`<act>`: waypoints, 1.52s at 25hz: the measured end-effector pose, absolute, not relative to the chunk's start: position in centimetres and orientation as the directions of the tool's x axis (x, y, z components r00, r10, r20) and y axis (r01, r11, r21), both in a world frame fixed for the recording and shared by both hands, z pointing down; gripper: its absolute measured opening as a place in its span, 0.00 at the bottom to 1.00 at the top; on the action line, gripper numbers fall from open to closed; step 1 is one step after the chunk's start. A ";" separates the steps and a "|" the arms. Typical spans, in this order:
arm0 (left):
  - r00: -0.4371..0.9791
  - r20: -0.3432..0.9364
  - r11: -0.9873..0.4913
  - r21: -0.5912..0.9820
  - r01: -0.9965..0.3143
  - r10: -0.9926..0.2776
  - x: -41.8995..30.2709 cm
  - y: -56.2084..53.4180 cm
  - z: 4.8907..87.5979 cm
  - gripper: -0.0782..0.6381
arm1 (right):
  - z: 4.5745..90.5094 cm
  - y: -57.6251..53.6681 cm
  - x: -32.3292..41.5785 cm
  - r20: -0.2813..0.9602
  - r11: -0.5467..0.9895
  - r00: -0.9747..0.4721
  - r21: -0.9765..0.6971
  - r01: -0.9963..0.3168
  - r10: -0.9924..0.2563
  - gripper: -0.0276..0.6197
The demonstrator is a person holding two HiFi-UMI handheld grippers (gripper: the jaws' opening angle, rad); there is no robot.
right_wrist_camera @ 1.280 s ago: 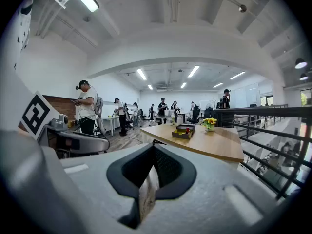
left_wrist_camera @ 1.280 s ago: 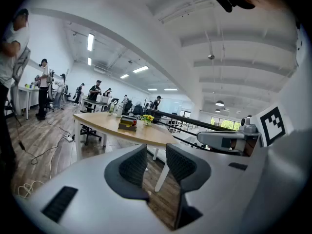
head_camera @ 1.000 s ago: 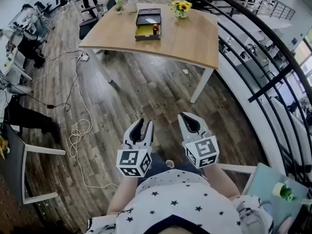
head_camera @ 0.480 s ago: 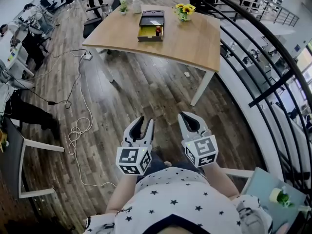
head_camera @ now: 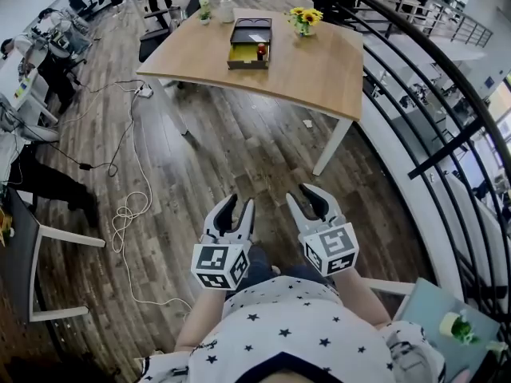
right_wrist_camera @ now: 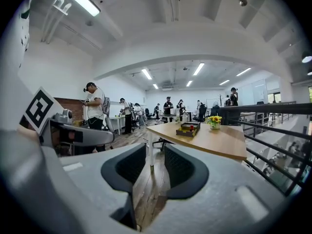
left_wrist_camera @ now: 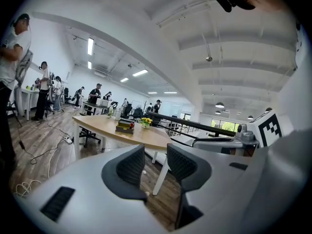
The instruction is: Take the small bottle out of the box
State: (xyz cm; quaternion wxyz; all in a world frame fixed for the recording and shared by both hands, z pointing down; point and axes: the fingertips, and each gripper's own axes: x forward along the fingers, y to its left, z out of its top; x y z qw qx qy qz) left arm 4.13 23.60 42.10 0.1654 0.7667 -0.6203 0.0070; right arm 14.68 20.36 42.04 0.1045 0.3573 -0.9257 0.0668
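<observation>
The wooden table (head_camera: 319,62) stands well ahead of me, across the plank floor. On its far half lies the black box (head_camera: 249,42), lid laid open toward the far side and the lower tray lined in yellow. The tray's left portion shows bare yellow, and its right portion holds the small bottle (head_camera: 261,51).

I hold both grippers low, close to my body and well apart from the table. My left gripper (head_camera: 237,207) is released: the jaws stand apart, with only floor visible between them. My right gripper (head_camera: 310,198) is opening and is likewise empty.

A vase of yellow flowers (head_camera: 303,18) stands on the table just to the right of the box, apart from it.

The small bottle appears to stand upright, long axis vertical and red top up. It is too small for further detail.
</observation>
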 end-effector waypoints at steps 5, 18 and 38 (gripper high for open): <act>0.235 0.227 -0.176 0.251 -0.952 -0.945 4.3 23.0 42.5 0.30 | 42.5 19.8 14.9 0.256 0.740 -0.727 -0.061 -0.670 -0.637 0.28; 0.237 0.240 -0.175 0.255 -0.951 -0.941 1.7 17.0 44.0 0.30 | 44.2 13.6 12.5 0.284 0.741 -0.725 -0.068 -0.668 -0.628 0.41; 0.285 0.257 -0.217 0.262 -0.940 -0.923 -7.7 -3.6 42.9 0.30 | 42.4 -6.4 2.6 0.303 0.729 -0.710 -0.066 -0.681 -0.636 0.41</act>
